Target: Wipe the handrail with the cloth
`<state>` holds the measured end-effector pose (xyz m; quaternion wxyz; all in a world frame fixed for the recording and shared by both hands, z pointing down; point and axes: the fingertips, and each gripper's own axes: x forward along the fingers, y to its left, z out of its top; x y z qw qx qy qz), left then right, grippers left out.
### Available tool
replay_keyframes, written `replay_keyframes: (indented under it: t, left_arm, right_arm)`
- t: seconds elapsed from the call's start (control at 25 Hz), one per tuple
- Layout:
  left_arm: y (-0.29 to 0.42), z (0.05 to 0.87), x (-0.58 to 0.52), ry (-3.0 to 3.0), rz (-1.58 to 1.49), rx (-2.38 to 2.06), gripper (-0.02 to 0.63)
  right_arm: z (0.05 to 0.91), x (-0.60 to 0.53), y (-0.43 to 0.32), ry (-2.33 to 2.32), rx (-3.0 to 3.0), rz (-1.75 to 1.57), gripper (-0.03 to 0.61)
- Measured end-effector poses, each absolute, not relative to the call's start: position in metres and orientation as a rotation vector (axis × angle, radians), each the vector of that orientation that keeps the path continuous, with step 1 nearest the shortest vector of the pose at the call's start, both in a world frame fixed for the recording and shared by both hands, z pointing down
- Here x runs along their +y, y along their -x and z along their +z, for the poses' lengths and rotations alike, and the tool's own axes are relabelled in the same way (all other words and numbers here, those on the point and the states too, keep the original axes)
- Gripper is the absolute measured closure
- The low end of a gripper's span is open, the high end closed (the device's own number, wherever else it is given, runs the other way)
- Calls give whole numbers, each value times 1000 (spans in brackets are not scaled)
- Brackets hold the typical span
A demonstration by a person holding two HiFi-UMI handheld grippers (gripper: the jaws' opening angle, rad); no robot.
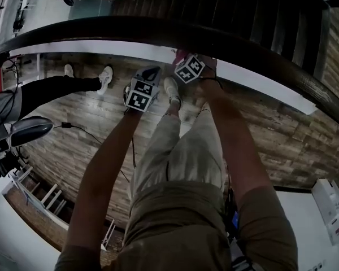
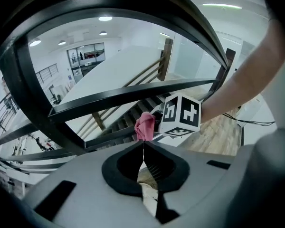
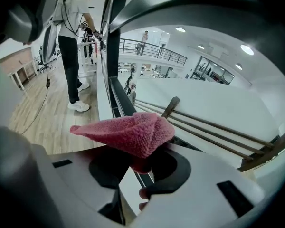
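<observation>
Pink cloth [image 3: 128,133] sits clamped in the right gripper [image 3: 138,161]: jaws pinch its lower fold, and the rest fans out past the tips as a loose flap pointing fwd. Left gripper [image 2: 143,148] is clenched on nothing, tips meeting w/ no gap. It hangs just beside the right one, on the left in head view.

Key relation: the dark handrail [image 1: 158,30] runs across the top of head view, long axis left-to-right, curving down toward the right edge. Both grippers point at it from the near side, over the plank floor [image 1: 90,123]. The right gripper is the nearer of the two. Its marker cube sits right at the rail's lower edge, w/ a bit of cloth showing between cube & rail. The left one sits a bit further back & lower.

So the cloth is ahead of the right jaws & the handrail is just beyond the cloth. Contact btwn cloth & rail: can't tell from these views. My read: the wipe prob. needs the flap pressed flat on the rail top, then slid along the rail's length, not across it. Left gripper looks spare for that.
</observation>
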<state>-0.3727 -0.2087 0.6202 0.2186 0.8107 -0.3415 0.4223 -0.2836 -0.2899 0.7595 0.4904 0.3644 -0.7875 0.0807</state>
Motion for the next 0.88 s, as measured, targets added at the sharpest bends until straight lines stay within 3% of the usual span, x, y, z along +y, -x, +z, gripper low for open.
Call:
replay_keyframes:
  t: [0.4,0.88]
  left_arm:
    - [297,620,-200,-2205,1039,-986,595]
    - [226,644,-216,-2192,939,-934,595]
  right_arm:
    - [757,-272,199,-847,-1864,149,468]
    - [754,-263,157,-821,-1859,157,468]
